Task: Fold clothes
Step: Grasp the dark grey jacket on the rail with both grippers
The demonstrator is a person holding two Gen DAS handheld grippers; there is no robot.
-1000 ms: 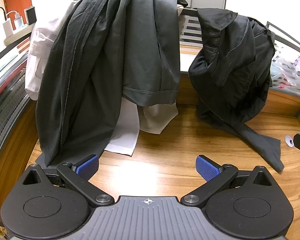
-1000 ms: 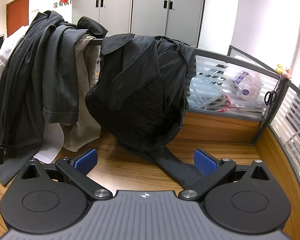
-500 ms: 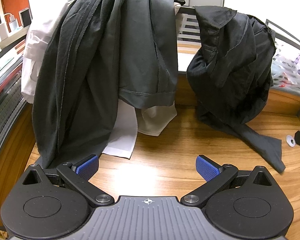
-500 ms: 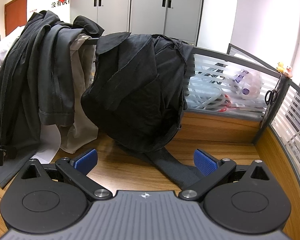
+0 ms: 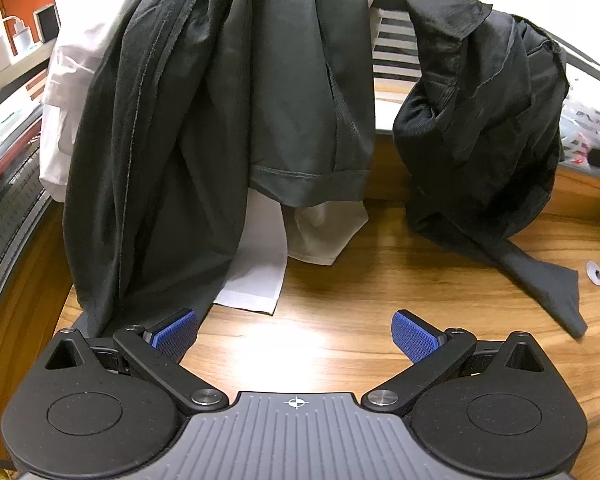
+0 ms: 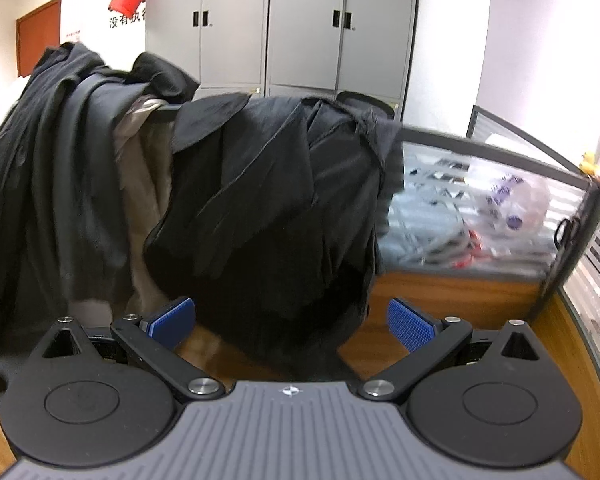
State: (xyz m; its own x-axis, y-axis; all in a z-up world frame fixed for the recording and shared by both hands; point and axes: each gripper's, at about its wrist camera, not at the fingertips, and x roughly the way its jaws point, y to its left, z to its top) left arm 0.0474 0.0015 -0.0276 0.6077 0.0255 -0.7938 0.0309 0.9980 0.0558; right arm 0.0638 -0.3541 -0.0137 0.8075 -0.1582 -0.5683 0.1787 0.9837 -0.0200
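Across the lower half of the left wrist view runs the wooden desk (image 5: 339,280). Above it, upper left, dark grey garments (image 5: 220,100) hang from a rail over white cloth (image 5: 256,276); at upper right a black jacket (image 5: 479,120) hangs, its tail trailing onto the desk. Centre of the right wrist view, that jacket (image 6: 280,208) is blurred. Along the bottom edge, the left gripper (image 5: 294,334) is spread wide, empty; the right gripper (image 6: 290,322) likewise gapes, clasping nothing.
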